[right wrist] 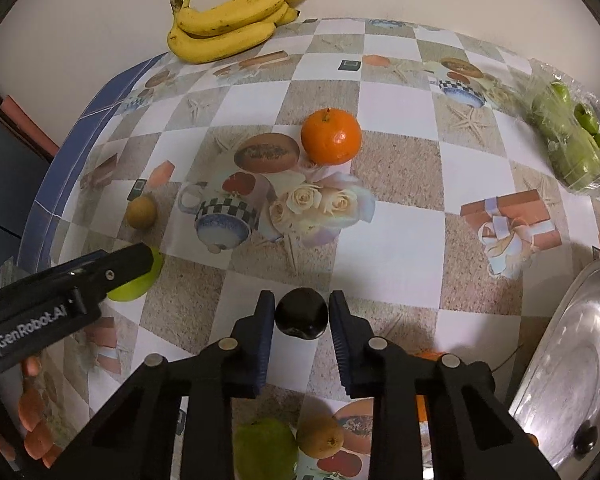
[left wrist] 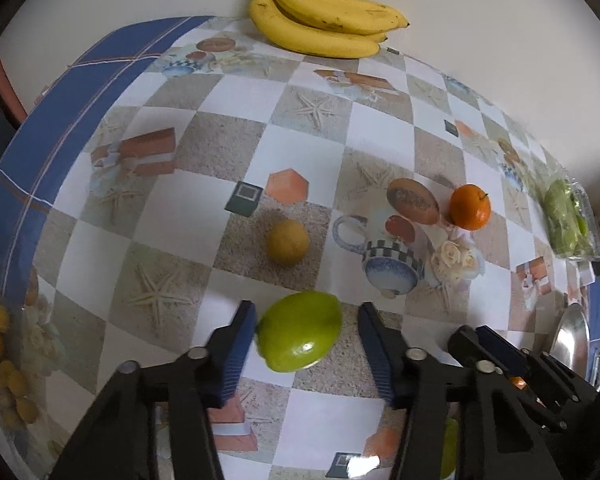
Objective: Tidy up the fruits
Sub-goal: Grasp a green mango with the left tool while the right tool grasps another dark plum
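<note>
A table under a checkered oilcloth printed with starfish, teapots and gift boxes, pushed against a plain pale wall. Left wrist view, lower centre: the left gripper straddles a green lemon. The left blue pad touches its skin, the right pad stands just clear, so no real squeeze on it. Just above sits a small brownish-yellow round fruit, and right of centre an orange mandarin. A banana bunch lies at the top edge by the wall. At the right edge, a clear bag of green fruit.

Over to the right wrist view, lower centre: the right gripper is clamped on a dark, glossy round fruit, both pads pressing its sides. A steel tray fills the lower right, one small dark fruit lying in it. Bottom centre, between the gripper's arms, a green fruit and a brown one lie side by side.
</note>
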Available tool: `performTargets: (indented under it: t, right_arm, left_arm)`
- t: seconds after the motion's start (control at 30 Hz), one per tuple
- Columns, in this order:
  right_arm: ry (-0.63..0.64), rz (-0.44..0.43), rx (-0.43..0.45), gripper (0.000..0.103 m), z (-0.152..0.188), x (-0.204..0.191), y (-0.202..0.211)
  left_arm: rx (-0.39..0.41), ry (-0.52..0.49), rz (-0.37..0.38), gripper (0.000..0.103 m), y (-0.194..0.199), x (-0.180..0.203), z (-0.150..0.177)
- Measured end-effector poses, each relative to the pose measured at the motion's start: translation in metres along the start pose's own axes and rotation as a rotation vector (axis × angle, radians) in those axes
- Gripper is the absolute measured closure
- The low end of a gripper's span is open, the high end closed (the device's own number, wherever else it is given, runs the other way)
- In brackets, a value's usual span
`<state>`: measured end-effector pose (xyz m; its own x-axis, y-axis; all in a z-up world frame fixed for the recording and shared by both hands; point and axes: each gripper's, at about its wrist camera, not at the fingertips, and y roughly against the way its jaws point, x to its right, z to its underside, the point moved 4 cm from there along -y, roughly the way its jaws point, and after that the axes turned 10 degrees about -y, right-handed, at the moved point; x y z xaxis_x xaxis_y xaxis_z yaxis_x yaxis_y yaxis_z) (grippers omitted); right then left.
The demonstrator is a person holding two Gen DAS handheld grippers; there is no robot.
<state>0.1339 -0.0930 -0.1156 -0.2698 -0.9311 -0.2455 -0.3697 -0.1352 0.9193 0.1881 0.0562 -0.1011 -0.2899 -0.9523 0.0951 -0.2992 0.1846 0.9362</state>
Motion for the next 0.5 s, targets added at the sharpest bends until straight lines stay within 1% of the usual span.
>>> performTargets:
  t: [0.03, 0.1, 0.17, 0.23, 0.27, 0.4, 0.5]
  right_arm:
    - [0.001, 0.0, 0.0, 0.075, 0.0, 0.0, 0.0]
    - [-0.004, -0.009, -0.002, 0.076, 0.0, 0.0, 0.001]
    - [-0.008, -0.017, 0.0, 0.076, 0.0, -0.001, 0.003]
    - [-0.011, -0.023, 0.007, 0.076, 0.0, -0.001, 0.006]
    - [-0.015, -0.028, 0.01, 0.076, -0.001, -0.001, 0.008]
    - [-0.018, -0.039, 0.014, 0.076, 0.001, -0.001, 0.014]
    - [-0.02, -0.037, 0.019, 0.076, 0.003, 0.002, 0.017]
  left_arm:
    - [0.0, 0.004, -0.002, 0.059, 0.001, -0.001, 0.0]
    - [-0.001, 0.026, 0.015, 0.061, 0.003, -0.004, -0.001]
    - [0.004, 0.032, 0.017, 0.067, 0.006, -0.005, -0.001]
    - [0.011, 0.033, 0.01, 0.08, 0.011, -0.005, -0.002]
    - [0.012, 0.034, 0.012, 0.083, 0.013, -0.005, -0.003]
    - [0.015, 0.046, 0.007, 0.083, 0.016, -0.006, -0.004]
    - [0.012, 0.029, 0.01, 0.081, 0.015, -0.004, -0.005]
